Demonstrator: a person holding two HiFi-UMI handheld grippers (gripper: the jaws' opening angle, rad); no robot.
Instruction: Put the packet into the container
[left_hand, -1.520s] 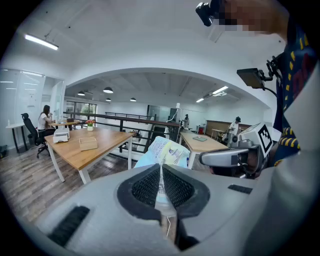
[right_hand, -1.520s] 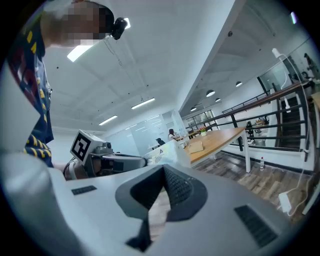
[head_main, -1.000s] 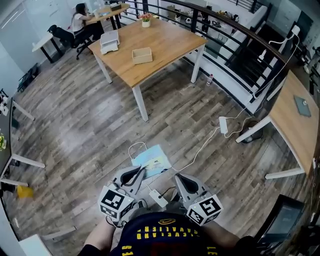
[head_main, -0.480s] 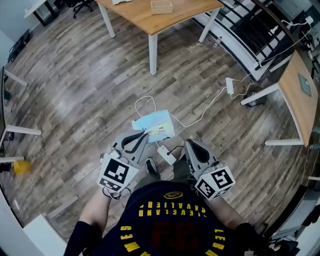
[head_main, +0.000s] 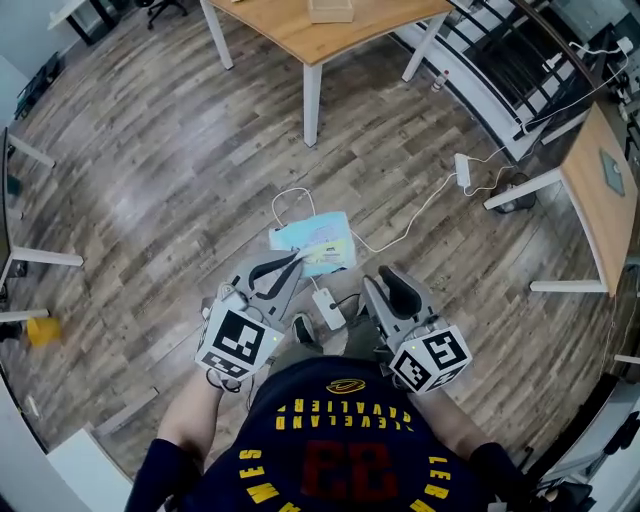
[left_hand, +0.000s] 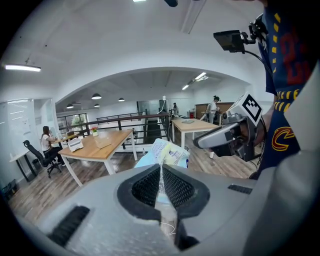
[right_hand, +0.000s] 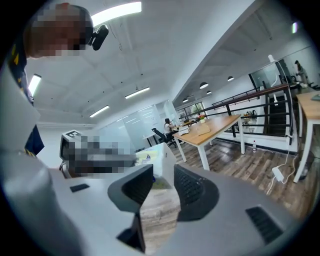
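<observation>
Wood-plank flooring (head_main: 150, 180) filled the head view under the pale blue, flat plastic packet (head_main: 315, 243). The left gripper view showed the left gripper (left_hand: 161, 172) clamped on its edge; the right gripper view showed the right gripper (right_hand: 162, 182) with jaws opening, empty.

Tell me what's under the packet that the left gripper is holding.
Below the packet, pinched in the left gripper, lies wooden floor, with a white cable looping out from behind it. Whatever floor or cable sits directly beneath the packet is covered.
</observation>
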